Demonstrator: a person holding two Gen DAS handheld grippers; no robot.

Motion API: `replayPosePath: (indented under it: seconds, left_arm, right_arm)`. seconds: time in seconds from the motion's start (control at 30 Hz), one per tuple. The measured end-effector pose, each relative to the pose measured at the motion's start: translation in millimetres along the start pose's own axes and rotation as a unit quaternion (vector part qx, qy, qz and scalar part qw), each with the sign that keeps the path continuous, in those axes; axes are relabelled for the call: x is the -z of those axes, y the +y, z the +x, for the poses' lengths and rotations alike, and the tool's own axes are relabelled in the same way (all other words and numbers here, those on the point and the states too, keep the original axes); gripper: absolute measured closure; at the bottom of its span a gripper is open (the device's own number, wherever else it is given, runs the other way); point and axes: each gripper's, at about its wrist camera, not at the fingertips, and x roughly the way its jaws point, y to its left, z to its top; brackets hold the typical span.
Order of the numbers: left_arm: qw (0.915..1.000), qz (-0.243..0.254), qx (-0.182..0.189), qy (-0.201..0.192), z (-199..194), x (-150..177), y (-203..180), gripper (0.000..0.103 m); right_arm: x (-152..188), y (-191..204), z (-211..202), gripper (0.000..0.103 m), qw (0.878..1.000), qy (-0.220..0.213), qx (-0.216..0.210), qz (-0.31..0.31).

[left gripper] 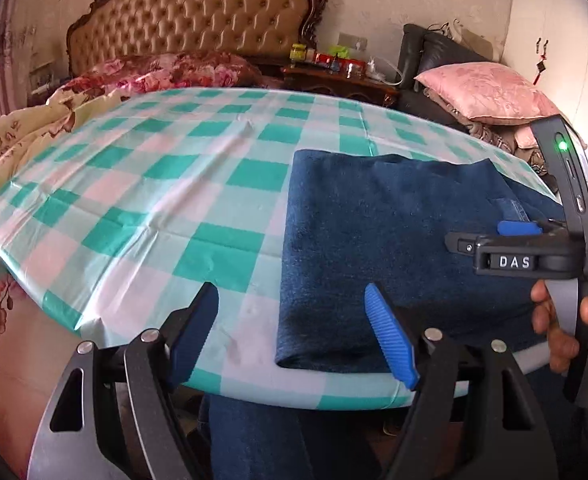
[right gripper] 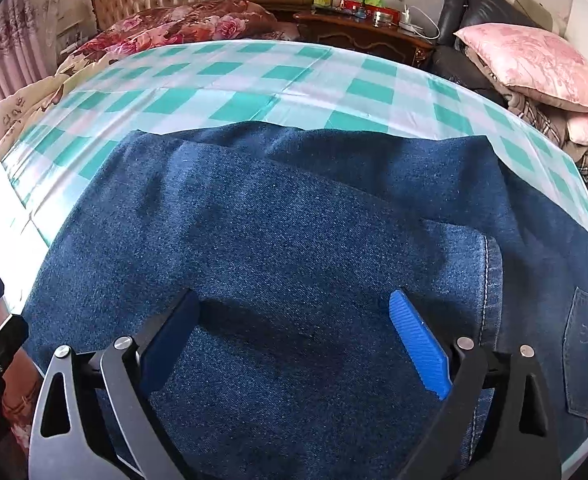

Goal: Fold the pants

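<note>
The pants point(right gripper: 294, 240) lie folded over on the checked surface point(left gripper: 134, 184). Both hand-held grippers, left point(left gripper: 294, 336) and right point(right gripper: 301, 344), are wide apart, holding nothing. Maybe one more fold is left.

Checked tablecloth point(left gripper: 198, 184), tufted headboard point(left gripper: 190, 12), pink pillow point(left gripper: 481, 88).
</note>
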Motion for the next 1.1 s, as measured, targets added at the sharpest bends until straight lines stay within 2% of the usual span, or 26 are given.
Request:
replayPosePath:
  seconds: [0.1, 0.2, 0.27, 0.37, 0.47, 0.53, 0.6, 0.7, 0.73, 0.77, 0.83, 0.87, 0.9, 0.93, 0.97, 1.03, 1.1]
  left_arm:
    - [0.9992, 0.026, -0.021, 0.022, 11.9, 3.1, -4.0, 0.030]
    - [0.9994, 0.009, -0.015, 0.029, 11.8, 5.0, 8.1, 0.031]
    - [0.9996, 0.010, -0.023, 0.012, 5.2, -4.5, 13.5, 0.046]
    - [0.9996, 0.012, 0.024, 0.003, 5.9, -30.2, 14.2, 0.053]
    - [0.9956, 0.063, 0.069, 0.001, 20.1, -65.4, -7.6, 0.055]
    - [0.9897, 0.092, 0.108, 0.018, 43.7, -84.5, -26.3, 0.058]
    - [0.9852, 0.121, 0.112, 0.047, 75.5, -96.1, -40.1, 0.067]
    - [0.9828, 0.125, 0.100, 0.091, 114.7, -103.9, -38.4, 0.073]
    - [0.9833, 0.122, 0.095, 0.095, 120.8, -106.4, -33.7, 0.079]
    - [0.9839, 0.116, 0.098, 0.095, 124.4, -110.1, -25.5, 0.091]
    - [0.9866, 0.103, 0.083, 0.096, 126.6, -113.8, -11.5, 0.101]
    - [0.9878, 0.084, 0.089, 0.096, 123.9, -115.3, -2.1, 0.101]
    - [0.9909, 0.070, 0.074, 0.088, 116.1, -115.7, 6.3, 0.101]
    - [0.9934, 0.067, 0.056, 0.074, 105.9, -114.4, 10.9, 0.088]
    - [0.9944, 0.063, 0.058, 0.062, 94.4, -110.6, 14.6, 0.073]
    - [0.9949, 0.035, 0.080, 0.051, 69.4, -93.3, 24.7, 0.071]
    - [0.9942, 0.029, 0.088, 0.055, 50.9, -68.0, 27.2, 0.071]
  right_arm:
    - [0.4, -2.9, 1.3, 0.005, 1.000, 0.001, -0.005, 0.010]
    - [1.4, -2.1, 1.0, 0.005, 1.000, -0.001, -0.005, 0.008]
    - [2.1, -2.6, 1.3, 0.005, 1.000, -0.004, -0.007, 0.008]
    - [1.9, -2.0, 1.1, 0.005, 1.000, -0.002, -0.006, 0.007]
    - [1.4, -2.1, 1.4, 0.005, 1.000, -0.001, -0.006, 0.008]
    - [0.9, -2.1, 1.8, 0.005, 1.000, -0.001, -0.006, 0.009]
    - [0.5, -1.8, 2.1, 0.005, 1.000, 0.000, -0.006, 0.008]
    - [0.1, -1.8, 2.7, 0.005, 1.000, 0.001, -0.008, 0.007]
    - [0.3, -2.1, 2.7, 0.004, 1.000, 0.000, -0.008, 0.006]
    - [0.3, -2.0, 2.8, 0.004, 1.000, -0.001, -0.008, 0.006]
    - [0.9, -2.0, 2.9, 0.004, 1.000, -0.001, -0.009, 0.006]
    - [0.9, -2.0, 3.0, 0.004, 1.000, 0.000, -0.008, 0.007]
    - [0.9, -2.2, 2.9, 0.004, 1.000, 0.001, -0.008, 0.007]
    - [0.8, -2.2, 2.9, 0.004, 1.000, 0.001, -0.008, 0.007]
    - [1.0, -2.0, 2.8, 0.004, 1.000, 0.001, -0.008, 0.007]
    - [1.0, -2.2, 2.8, 0.004, 1.000, 0.001, -0.008, 0.007]
    - [1.0, -2.3, 2.7, 0.004, 1.000, 0.002, -0.008, 0.007]
